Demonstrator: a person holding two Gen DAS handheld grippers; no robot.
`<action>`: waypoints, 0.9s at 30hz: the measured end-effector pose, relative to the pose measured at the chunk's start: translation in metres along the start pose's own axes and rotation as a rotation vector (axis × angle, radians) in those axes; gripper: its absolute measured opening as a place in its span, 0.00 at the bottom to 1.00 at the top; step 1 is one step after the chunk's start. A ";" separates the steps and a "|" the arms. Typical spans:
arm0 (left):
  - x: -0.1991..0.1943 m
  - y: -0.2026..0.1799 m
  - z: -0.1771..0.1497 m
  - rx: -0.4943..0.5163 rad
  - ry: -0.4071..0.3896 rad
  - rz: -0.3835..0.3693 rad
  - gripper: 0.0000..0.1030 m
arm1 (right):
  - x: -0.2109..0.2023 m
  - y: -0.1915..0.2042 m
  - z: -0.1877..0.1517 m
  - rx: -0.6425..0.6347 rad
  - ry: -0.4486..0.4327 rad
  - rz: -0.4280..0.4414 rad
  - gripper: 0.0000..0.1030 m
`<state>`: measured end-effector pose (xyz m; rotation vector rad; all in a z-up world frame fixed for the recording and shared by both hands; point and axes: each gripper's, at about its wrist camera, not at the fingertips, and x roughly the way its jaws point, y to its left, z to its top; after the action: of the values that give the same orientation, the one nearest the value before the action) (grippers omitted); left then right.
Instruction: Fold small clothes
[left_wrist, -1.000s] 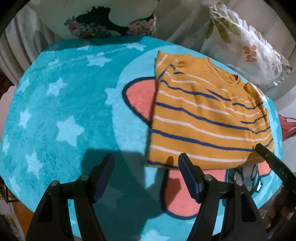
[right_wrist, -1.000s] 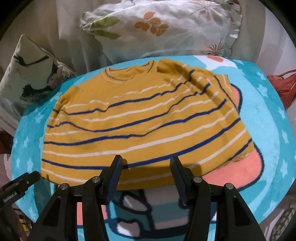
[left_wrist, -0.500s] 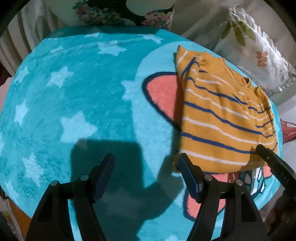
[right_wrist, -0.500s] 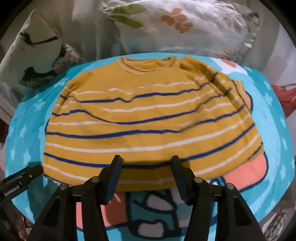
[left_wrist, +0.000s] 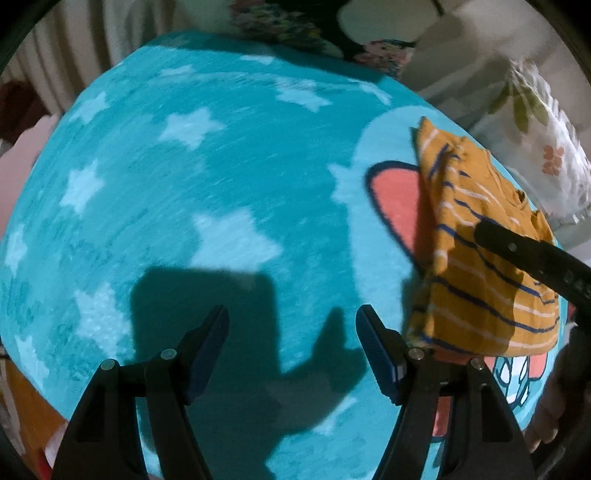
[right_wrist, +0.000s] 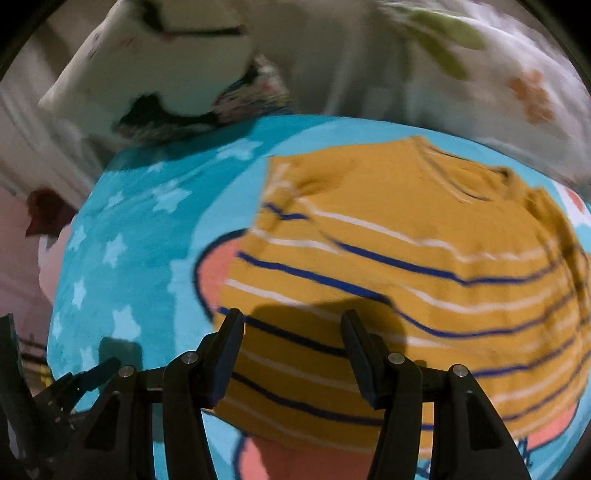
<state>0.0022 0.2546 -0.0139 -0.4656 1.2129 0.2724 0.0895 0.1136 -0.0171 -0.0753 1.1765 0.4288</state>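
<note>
My left gripper hovered left of the striped shirt, fingers wide and empty; my right gripper hung over its hem, fingers wide, holding nothing.

We carry two matching tools; the left gripper has matte black arms, each with a recessed slot, ending in ribbed dark blue pads; round silver screws mark the pivots; the right gripper is built alike, black arms with the same silver pivot screws, its pads looking darker; seen from the left wrist, its black finger carries small holes and pale lettering too blurred to read.
</note>
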 end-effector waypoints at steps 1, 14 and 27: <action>0.000 0.004 -0.001 -0.011 0.002 0.000 0.68 | 0.004 0.004 0.000 -0.013 0.006 -0.003 0.57; -0.001 0.028 -0.015 -0.088 0.011 0.023 0.69 | 0.065 0.069 0.004 -0.345 0.062 -0.377 0.56; -0.019 0.013 -0.022 -0.111 -0.052 0.039 0.69 | 0.017 0.005 0.023 -0.045 -0.003 -0.072 0.14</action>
<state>-0.0277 0.2561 -0.0042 -0.5286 1.1606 0.3844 0.1128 0.1292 -0.0225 -0.1553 1.1578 0.3919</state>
